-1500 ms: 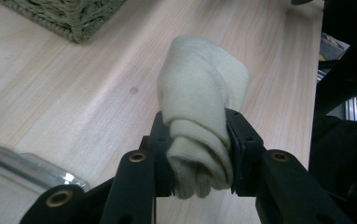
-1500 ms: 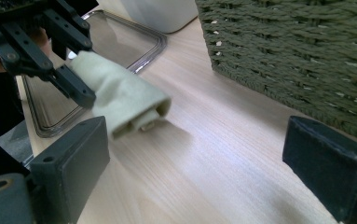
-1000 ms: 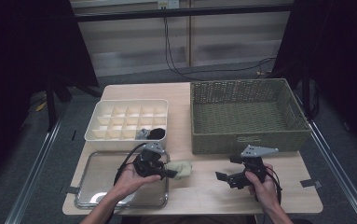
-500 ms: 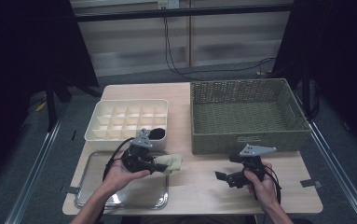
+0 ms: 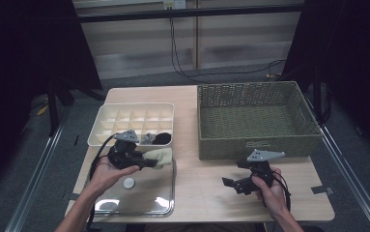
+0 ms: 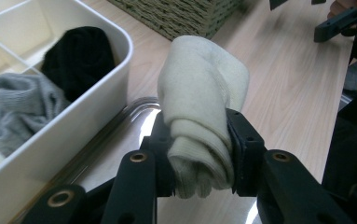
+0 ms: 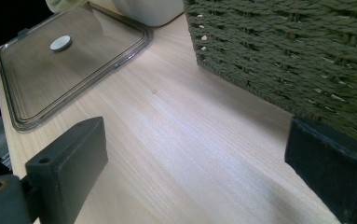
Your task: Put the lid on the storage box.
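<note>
3 socks [image 6: 199, 116] (rolled), 1 basket [image 5: 255, 145], 1 lid [image 5: 139, 193], 1 organizer [image 5: 100, 133].

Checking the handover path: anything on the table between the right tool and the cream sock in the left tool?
High view: bare wood tabletop, then the right edge of the clear lid, between the right tool and the cream sock.

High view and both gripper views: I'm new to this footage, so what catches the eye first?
The left claw is shut on a rolled cream sock above the clear lid. Beside it, the white divided box holds a grey sock and a black sock. The right claw is open near the wicker basket.
</note>
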Tool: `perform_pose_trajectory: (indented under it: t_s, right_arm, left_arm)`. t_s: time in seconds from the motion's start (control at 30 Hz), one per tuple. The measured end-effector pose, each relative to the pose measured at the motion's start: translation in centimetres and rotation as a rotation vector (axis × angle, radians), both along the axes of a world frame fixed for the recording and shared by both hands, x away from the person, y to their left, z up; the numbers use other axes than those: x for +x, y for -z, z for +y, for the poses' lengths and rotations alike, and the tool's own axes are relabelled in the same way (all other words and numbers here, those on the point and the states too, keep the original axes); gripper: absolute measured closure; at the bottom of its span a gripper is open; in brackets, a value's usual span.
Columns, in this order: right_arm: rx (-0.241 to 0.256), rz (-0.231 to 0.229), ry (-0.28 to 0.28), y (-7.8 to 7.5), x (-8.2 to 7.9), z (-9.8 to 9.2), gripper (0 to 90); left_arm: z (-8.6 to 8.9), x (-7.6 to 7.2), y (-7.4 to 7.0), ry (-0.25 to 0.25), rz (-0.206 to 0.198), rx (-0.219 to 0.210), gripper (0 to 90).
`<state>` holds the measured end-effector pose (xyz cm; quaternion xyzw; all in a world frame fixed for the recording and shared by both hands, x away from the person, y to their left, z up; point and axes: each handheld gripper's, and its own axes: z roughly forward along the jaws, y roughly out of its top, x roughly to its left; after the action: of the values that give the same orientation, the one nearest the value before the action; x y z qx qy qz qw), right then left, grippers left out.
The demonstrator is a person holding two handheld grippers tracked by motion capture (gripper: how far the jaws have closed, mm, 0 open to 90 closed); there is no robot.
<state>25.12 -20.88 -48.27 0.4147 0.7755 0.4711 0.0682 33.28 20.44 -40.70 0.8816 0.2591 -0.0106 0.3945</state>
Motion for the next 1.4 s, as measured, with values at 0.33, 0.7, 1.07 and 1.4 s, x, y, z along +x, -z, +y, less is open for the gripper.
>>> perform_pose_trajectory:
  t_s: [0.33, 0.7, 1.07, 1.4]
  right_arm:
    - [0.009, 0.007, -0.001, 0.1, 0.0, 0.0, 5.3]
    - [0.009, 0.016, -0.001, 0.1, 0.2, 0.1, 5.3]
    - [0.008, 0.016, -0.004, 0.1, 0.2, 0.2, 5.3]
    - [0.002, 0.019, -0.006, 0.1, 0.3, 0.2, 5.2]
  left_arm:
    - [2.3, 1.1, -1.9, -0.049, -0.031, 0.027, 67.6]
    - [4.8, 2.7, -3.3, -0.122, -0.062, 0.072, 67.7]
    - [6.1, 5.1, -4.0, -0.177, -0.066, 0.147, 67.9]
    - [6.4, 6.9, -3.2, -0.201, -0.023, 0.211, 67.8]
